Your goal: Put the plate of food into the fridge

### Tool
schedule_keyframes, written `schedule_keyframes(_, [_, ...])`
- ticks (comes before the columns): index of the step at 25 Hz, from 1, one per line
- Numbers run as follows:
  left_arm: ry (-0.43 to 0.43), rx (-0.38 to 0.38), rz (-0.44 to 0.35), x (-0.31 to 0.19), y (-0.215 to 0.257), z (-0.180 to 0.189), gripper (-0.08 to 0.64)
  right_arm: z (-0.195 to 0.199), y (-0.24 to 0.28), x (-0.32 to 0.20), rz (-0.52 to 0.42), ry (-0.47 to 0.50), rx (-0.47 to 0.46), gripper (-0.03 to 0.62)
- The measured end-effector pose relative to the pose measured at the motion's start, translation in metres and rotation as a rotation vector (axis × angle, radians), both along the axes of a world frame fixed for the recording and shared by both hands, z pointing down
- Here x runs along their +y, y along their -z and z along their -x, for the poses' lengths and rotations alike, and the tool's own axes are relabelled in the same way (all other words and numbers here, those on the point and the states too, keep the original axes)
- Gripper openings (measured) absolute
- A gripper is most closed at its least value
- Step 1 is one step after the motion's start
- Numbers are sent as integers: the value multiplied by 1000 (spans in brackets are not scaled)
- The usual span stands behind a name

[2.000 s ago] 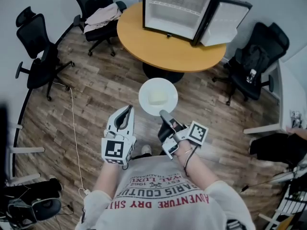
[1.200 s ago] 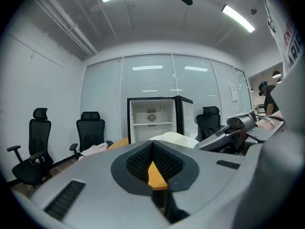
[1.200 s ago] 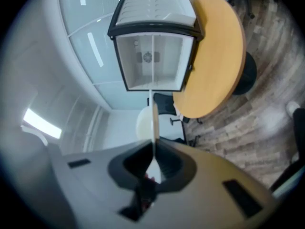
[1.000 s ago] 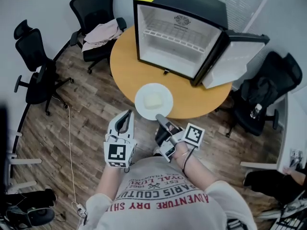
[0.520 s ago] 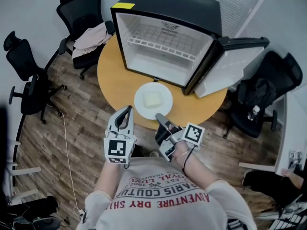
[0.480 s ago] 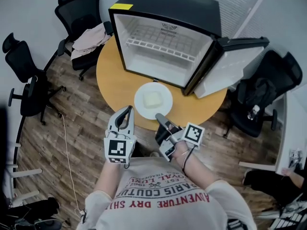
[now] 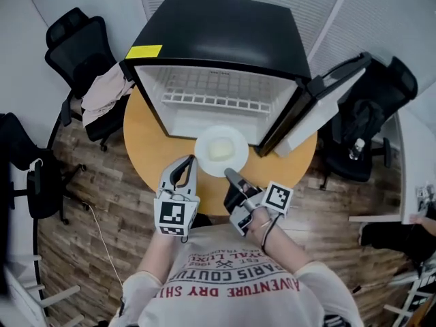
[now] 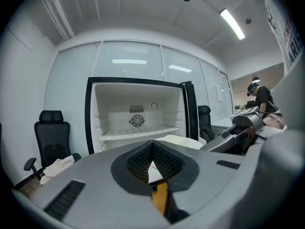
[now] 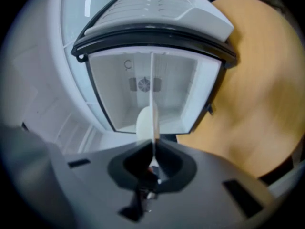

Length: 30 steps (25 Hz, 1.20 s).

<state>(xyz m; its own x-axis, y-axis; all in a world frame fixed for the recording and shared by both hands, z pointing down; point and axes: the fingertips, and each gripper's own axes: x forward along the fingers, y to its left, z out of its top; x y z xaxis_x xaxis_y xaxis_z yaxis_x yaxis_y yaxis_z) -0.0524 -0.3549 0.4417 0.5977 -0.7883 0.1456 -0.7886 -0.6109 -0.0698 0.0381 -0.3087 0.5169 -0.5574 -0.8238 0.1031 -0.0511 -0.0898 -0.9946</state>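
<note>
A white plate (image 7: 221, 150) with a pale block of food (image 7: 221, 148) hangs level just before the open black fridge (image 7: 218, 97), above the round wooden table (image 7: 146, 157). My right gripper (image 7: 231, 176) is shut on the plate's near rim. In the right gripper view the plate (image 9: 152, 99) runs edge-on out of the jaws (image 9: 153, 149), with the food (image 9: 145, 121) on its left. My left gripper (image 7: 187, 165) is shut and empty, just left of the plate. In the left gripper view its jaws (image 8: 152, 146) point at the fridge's wire shelf (image 8: 138, 132).
The fridge door (image 7: 320, 107) stands open to the right. Black office chairs stand around the table, one at the left (image 7: 75, 39) near pale clothing (image 7: 102, 94), one at the right (image 7: 371, 114). A person (image 8: 261, 97) stands far right in the left gripper view.
Both grippers and the plate have come closer to the fridge. The plate now sits right at the fridge's opening instead of over the table's middle.
</note>
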Motion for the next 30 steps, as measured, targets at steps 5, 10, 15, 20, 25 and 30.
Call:
schedule_keyframes(5, [-79,6,-1,-41,6,4,29,2,7,-33,-6,-100,-2,38])
schedule_keyframes(10, [-149,18,4,-70,6,6,29,4,15,-59,-19,-182,-3,38])
schedule_keyframes(15, [-211,27,12,-93,3,6,29,3,16,-85,-19,-253,8,38])
schedule_keyframes(20, [-251,34,17,-112,2,2,29,-3,17,-107,-8,-312,-4,38])
schedule_keyframes(25, [-275,38,23,-123,0,-2,29,-6,20,-126,0,-345,-2,38])
schedule_keyframes(30, [-286,43,31,-130,-4,-1,29,-5,19,-139,12,-353,7,38])
